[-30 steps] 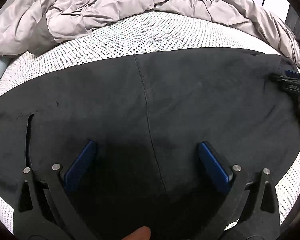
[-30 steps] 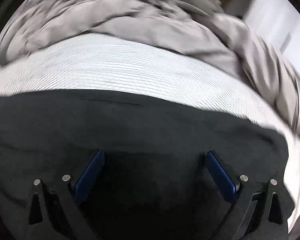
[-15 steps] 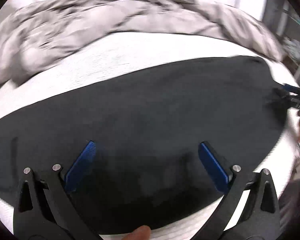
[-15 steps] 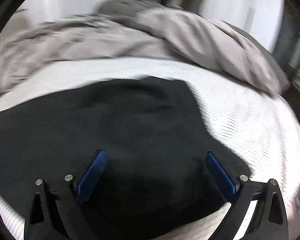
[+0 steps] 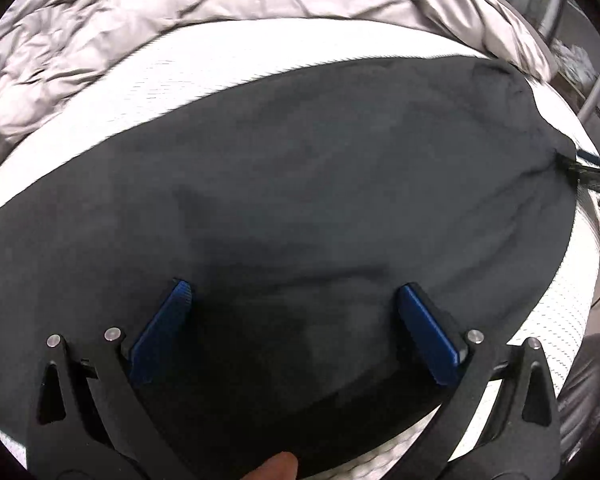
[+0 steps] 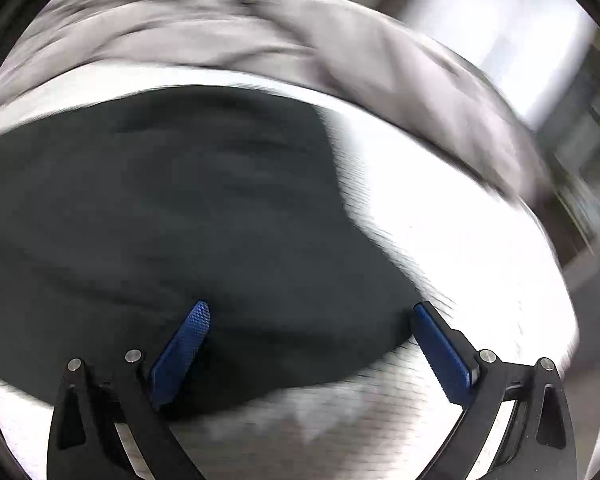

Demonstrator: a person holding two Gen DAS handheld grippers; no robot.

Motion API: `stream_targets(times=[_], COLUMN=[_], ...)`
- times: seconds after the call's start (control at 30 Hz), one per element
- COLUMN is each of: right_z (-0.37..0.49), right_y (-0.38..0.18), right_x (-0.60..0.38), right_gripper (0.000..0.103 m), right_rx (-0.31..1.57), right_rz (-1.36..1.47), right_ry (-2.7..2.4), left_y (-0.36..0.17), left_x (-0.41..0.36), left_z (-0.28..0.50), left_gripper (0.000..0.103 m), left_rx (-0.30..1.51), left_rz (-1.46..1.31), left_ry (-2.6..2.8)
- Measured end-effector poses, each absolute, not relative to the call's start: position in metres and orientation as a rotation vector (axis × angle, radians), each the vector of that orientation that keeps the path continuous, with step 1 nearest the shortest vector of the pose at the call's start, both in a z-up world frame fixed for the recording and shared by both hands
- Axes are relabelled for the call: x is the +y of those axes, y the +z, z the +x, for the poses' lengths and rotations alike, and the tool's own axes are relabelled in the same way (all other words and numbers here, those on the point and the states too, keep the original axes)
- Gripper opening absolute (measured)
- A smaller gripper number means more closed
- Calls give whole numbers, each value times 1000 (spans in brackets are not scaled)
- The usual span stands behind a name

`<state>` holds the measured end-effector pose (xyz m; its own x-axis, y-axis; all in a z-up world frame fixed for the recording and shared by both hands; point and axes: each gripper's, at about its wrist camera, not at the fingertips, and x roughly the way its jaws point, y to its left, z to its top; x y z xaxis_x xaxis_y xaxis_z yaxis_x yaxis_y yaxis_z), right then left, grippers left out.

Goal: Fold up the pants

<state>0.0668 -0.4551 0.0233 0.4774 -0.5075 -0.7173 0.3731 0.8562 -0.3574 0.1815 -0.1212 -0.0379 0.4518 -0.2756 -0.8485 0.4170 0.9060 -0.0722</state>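
Black pants point(image 5: 320, 184) lie spread flat on the white patterned mattress point(image 5: 220, 64). My left gripper point(image 5: 292, 300) hovers open over the near part of the cloth, blue pads wide apart, nothing between them. In the right wrist view the pants point(image 6: 172, 216) fill the left and middle, their right end stopping short of bare mattress point(image 6: 440, 208). My right gripper point(image 6: 312, 316) stands open above the pants' near right corner. The other gripper's tip point(image 5: 588, 168) shows at the far right edge of the left wrist view, beside the cloth's end. The right wrist view is motion-blurred.
A rumpled grey duvet point(image 5: 148, 12) is heaped along the far side of the bed, also blurred as the duvet point(image 6: 260, 28) in the right wrist view. A fingertip point(image 5: 276, 468) shows at the bottom edge. Metal furniture point(image 5: 596, 88) stands past the bed's right side.
Both cameras have swung right along the pants, from the middle seam toward the right end. The pants' right edge and bare mattress now show in the right wrist view. Both grippers stayed open.
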Motion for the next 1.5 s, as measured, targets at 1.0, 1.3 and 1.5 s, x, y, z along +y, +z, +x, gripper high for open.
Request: stream_targets(times=[1.0, 1.3, 1.5], right_z=[186, 218, 198], right_y=[68, 3, 17], right_x=[-327, -271, -289], right_gripper=[60, 77, 60], right_rx=[876, 1009, 983], right_rz=[-122, -315, -207], right_ry=[-150, -121, -215], left_y=[-18, -51, -29], left_x=[-72, -38, 6], left_z=[280, 275, 238], left_gripper=[102, 103, 102], left_rx=[935, 1023, 987], left_rz=[1, 115, 18], left_ry=[-377, -184, -166])
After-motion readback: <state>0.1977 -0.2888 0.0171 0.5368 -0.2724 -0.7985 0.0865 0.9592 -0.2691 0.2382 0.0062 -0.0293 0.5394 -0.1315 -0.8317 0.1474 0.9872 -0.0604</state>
